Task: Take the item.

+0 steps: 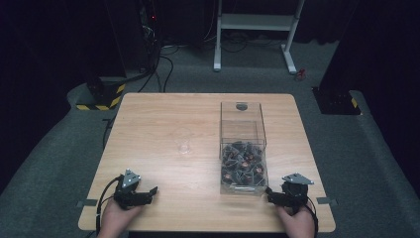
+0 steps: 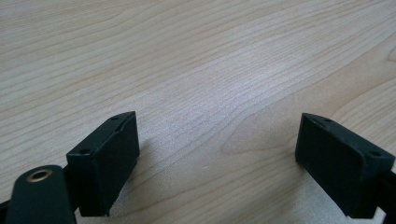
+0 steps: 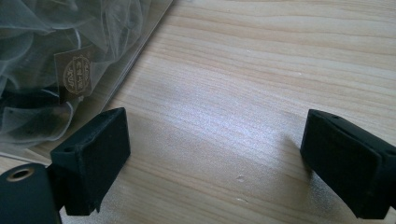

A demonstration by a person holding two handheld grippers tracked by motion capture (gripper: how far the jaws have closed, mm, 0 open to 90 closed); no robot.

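While both tongs, left [image 1: 148, 191] and right [image 1: 270, 194], rest spread and empty on the tabletop [image 1: 163, 119], the clear box [image 1: 242, 148] of wrapped pouches [image 1: 242, 163] beside the right tongs sits seemingly untouched; all work remains.

A pale wooden table [image 1: 163, 119] with rounded corners stands on grey carpet [image 1: 49, 148] in a dim, black-walled room. Beyond its far edge, a white metal frame [image 1: 255, 22] on two feet rises from the floor, cables [image 1: 166, 64] trailing across the carpet to its left toward a dark rack [image 1: 148, 25] where a small red light glows. Two black bases flank the table's far corners — the left one [image 1: 101, 96] edged with yellow-and-black hazard stripes, the right one [image 1: 337, 101] carrying a single yellow mark. Small strips of grey tape [image 1: 86, 203] sit at the table's near corners — one on each side.
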